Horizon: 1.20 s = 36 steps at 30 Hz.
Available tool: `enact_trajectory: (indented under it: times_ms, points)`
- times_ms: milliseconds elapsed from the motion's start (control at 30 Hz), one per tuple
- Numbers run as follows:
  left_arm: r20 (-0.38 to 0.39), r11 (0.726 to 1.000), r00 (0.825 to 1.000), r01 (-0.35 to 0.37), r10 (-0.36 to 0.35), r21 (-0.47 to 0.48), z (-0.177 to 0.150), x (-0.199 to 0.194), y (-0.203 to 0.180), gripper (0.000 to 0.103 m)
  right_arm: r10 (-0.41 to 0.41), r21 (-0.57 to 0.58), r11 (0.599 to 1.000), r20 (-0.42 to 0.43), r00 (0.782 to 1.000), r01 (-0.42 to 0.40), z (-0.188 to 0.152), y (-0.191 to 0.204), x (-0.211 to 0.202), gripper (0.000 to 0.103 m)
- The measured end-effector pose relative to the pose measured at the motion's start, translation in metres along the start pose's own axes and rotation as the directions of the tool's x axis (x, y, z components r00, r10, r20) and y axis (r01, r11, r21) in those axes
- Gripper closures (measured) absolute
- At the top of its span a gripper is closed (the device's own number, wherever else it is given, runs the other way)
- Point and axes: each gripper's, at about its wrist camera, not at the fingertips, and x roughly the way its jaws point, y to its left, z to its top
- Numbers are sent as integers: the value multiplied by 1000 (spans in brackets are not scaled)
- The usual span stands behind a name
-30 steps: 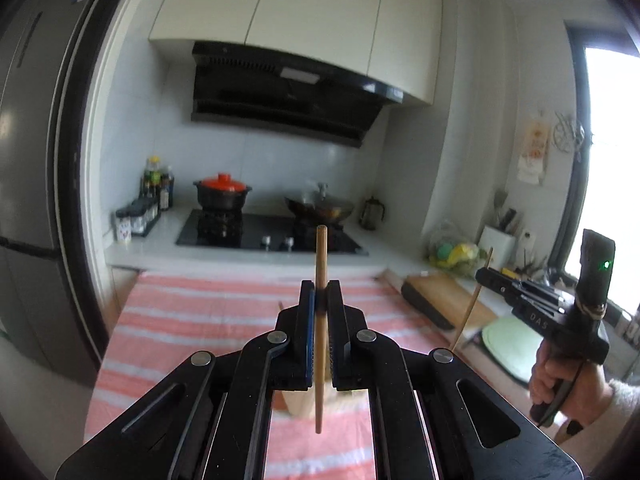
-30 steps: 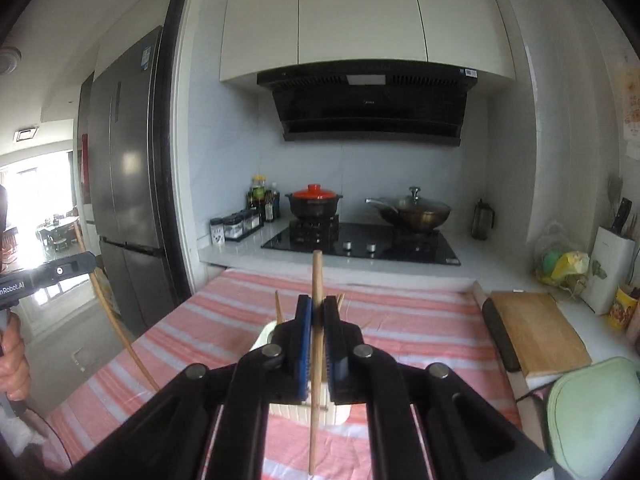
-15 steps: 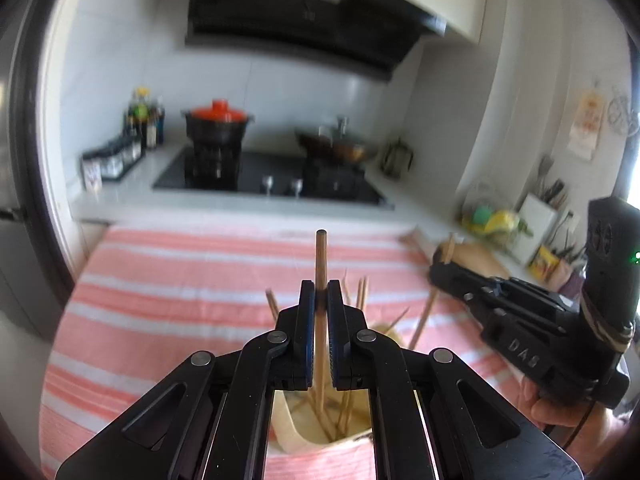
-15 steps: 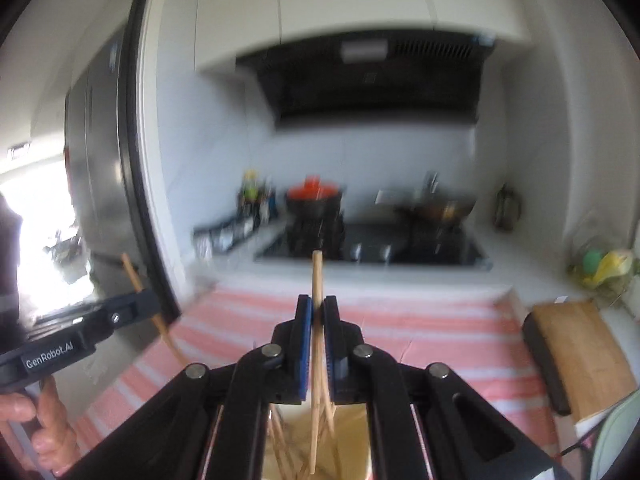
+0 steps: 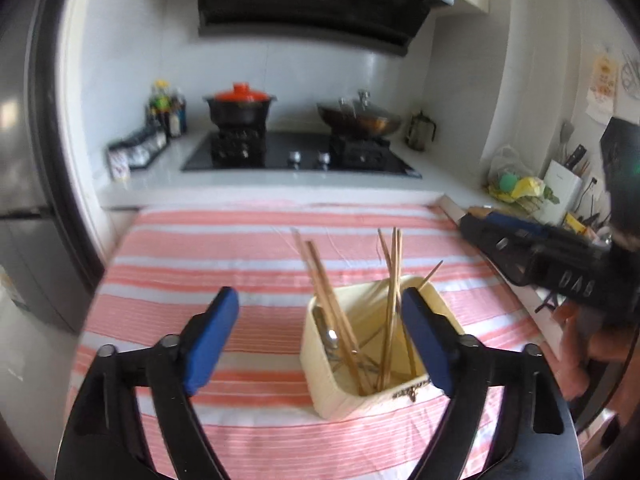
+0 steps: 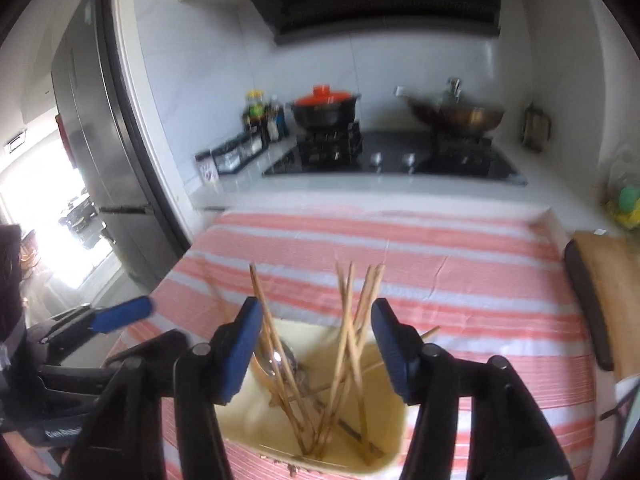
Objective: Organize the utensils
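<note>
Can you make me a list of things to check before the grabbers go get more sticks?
1. Left gripper let go: ok, jaws have just opened wide, nothing between the pads.
2. Right gripper let go: ok, jaws have just opened, pads off the sticks.
3. Chopsticks inside the cream holder: ok, leaning in it.
4. Holder upright on the striped cloth: ok.
5. More sticks left to collect: cannot tell.

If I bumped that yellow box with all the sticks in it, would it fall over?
Probably not easily. The cream holder looks wide and squat on the striped cloth, so it would more likely slide. But the chopsticks lean loose above its rim, so they would likely rattle and shift. It seems light, so a hard bump might tip it.
</note>
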Motion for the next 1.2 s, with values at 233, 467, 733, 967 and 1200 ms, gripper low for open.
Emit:
enact_trajectory:
  times_ms: [233,467,733,967,1200]
  points:
    - [134,991,985,-114,104,71,-39,-110,-23,0,-101,-86,988,283,954,131,-11,18,-152,5]
    - [58,987,986,-157,155,34,-93,-131,-42,0,-183,-44,978,264,947,202,-83,36,-203,0]
    - [58,975,975,-215,212,51,-115,-149,-59,0,-248,9,968,120,961,249,-156,49,-209,0]
    - [68,974,973,-224,221,34,-121,-161,-61,0,-281,24,960,114,953,280,-172,61,-226,0]
    - [60,977,976,-210,208,29,-121,-162,-62,0,-299,40,954,113,948,296,-175,66,-229,0]
